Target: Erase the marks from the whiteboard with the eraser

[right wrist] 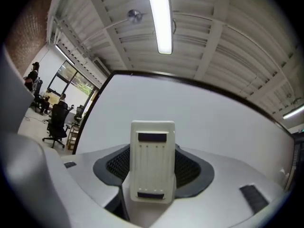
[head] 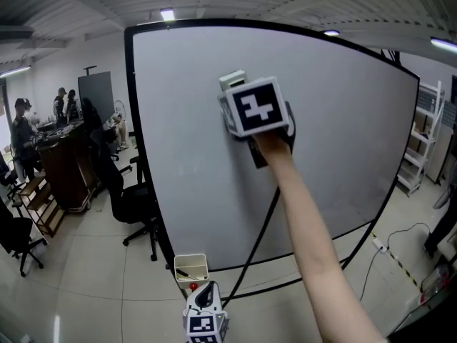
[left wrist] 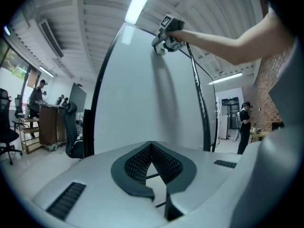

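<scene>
My right claw point(head: 255, 113) grasps the cream plastic eraser point(right wrist: 152, 167) at the black-framed whiteboard point(head: 343, 156). My left claw point(left wrist: 151, 145) is clenched, empty. Risk: the eraser tilting and skipping (long reach, uneven pressure).

Head view faces the whiteboard point(head: 200, 156) from near; left gripper view looks up it from below; right gripper view, close, toward its top edge.

Whiteboard point(head: 186, 156): smooth face, faint satin sheen; rim black, matt.
Eraser point(right wrist: 152, 160): cream plastic, matt, fine lengthwise ribs.
Right gripper point(right wrist: 153, 175): shell of smooth pale plastic; pads point(right wrist: 192, 167) at 3 and 9 o'clock of eraser dark, cross-hatched, matt.
Floor point(head: 93, 263): glossy tile.
</scene>
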A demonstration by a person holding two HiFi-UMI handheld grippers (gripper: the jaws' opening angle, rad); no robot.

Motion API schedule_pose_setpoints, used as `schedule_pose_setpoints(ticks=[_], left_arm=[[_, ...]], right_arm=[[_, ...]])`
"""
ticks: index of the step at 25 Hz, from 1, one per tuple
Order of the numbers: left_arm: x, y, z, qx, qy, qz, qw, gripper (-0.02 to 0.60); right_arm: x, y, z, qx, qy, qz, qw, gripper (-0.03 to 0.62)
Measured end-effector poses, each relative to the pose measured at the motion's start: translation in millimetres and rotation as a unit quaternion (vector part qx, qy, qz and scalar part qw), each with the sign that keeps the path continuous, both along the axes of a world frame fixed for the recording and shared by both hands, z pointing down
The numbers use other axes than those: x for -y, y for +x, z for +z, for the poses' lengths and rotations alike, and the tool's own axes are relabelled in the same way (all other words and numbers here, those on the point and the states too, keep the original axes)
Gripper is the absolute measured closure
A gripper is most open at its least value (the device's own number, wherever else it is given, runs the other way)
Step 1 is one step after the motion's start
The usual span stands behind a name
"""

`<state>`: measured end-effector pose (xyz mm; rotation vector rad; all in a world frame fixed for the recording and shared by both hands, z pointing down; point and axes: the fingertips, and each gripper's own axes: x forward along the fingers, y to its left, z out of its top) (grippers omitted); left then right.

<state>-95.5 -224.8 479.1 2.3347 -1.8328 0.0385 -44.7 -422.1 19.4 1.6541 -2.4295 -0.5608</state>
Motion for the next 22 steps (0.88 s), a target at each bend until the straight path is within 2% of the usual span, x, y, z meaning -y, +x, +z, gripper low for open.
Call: schedule_pose_setpoints(ticks=[2, 5, 7, 10, 12, 14, 16, 18, 20, 21, 22], left_arm=[[0, -10, -6, -0.012, 0.005, -0.012, 0.9998, 0.58], [4, -30, -10, 0.016, 0.016, -0.039, 0.999, 0.58], [3, -38, -3, 0.015, 0.006, -0.046, 0.9988, 0.58], [1, -41, 1, 0.019, -0.012, -0.042, 0.9989, 0.58], [3, -34, -3, 0.026, 0.003, -0.032, 0.9992, 0.58], [6, -30, -9, 0.026, 0.019, -0.023, 0.9992, 0.58], [8, -30, -13, 0.019, 0.018, -0.021, 0.9994, 0.58], [6, -26, -8, 0.017, 0.01, -0.017, 0.9997, 0.58], [5, -21, -4, 0.017, 0.008, -0.014, 0.9997, 0.58], [6, -21, -3, 0.015, 0.008, -0.015, 0.9997, 0.58], [6, -23, -2, 0.014, 0.009, -0.018, 0.9997, 0.58]], right_arm=[[5, -15, -18, 0.005, -0.025, 0.022, 0.999, 0.315], [10, -36, 12, 0.007, -0.026, 0.026, 0.999, 0.311], [7, -39, 66, -0.002, -0.044, 0.025, 0.999, 0.313], [4, -52, 170, -0.073, -0.065, 0.033, 0.995, 0.312], [5, -55, 234, -0.116, -0.097, 0.03, 0.988, 0.312], [6, -60, 259, -0.131, -0.129, 0.005, 0.983, 0.312], [2, -67, 231, -0.105, -0.129, -0.026, 0.986, 0.315], [-7, -68, 159, -0.071, -0.067, -0.033, 0.995, 0.315], [-14, -73, 73, -0.048, 0.001, -0.036, 0.998, 0.315], [-12, -78, 44, -0.043, 0.01, -0.032, 0.999, 0.315], [-7, -80, 32, -0.046, -0.003, -0.018, 0.999, 0.315]])
